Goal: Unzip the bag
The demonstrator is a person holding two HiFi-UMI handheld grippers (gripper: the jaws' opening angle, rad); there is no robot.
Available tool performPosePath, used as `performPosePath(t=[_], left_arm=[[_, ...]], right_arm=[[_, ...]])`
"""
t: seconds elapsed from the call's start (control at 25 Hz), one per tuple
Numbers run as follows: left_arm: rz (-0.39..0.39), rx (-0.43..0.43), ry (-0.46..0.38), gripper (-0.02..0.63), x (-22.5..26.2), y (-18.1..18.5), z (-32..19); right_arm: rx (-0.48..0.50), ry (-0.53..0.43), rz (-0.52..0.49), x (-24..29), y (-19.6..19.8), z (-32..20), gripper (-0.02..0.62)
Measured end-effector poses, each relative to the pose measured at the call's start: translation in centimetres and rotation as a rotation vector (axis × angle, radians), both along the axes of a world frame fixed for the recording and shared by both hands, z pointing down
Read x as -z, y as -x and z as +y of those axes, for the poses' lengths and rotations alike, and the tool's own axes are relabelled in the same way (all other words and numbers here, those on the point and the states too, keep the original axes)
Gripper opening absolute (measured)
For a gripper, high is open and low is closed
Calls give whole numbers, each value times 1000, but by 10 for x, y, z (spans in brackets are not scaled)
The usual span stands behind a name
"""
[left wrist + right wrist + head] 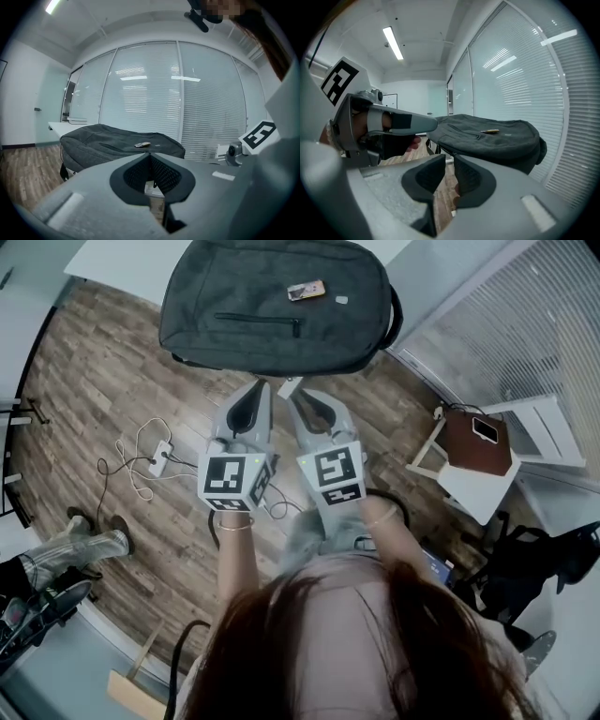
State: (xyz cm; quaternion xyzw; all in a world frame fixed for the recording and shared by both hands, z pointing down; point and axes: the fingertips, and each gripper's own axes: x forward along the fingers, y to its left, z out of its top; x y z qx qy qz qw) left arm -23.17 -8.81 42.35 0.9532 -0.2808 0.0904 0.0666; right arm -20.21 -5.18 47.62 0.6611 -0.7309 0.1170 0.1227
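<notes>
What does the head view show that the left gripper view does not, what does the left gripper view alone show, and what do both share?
Head view only: the power strip with its cables on the wooden floor, and a brown item on a white stand at the right.
Left gripper view only: the ceiling light and the ceiling above the glass wall.
Both: the dark grey backpack lying flat on the white table, a small object on top of it, and the blinds.

I am wearing a pale pink top (330,579) and thin bracelets (234,527); my left hand-held gripper (265,387) and right hand-held gripper (292,393) are showing grey shells, dark meshed pads (165,176) and black-and-white square-marker cubes (230,479).
</notes>
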Motion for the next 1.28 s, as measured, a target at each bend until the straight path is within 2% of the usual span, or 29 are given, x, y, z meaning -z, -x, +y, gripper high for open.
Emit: performPosePath(t=[0.68,0.96,1.28], left_arm=[[-9,5,50,9,-27,-22,-44],[-57,2,121,9,-44,-28,-57],[-81,13,192,9,-57,-31,-62]], right_arm=[[-13,32,-182,-45,-11,-37,97],[-20,-12,-303,-47,-11,-42,98],[-56,-35,-349,-46,-16,-42,69]])
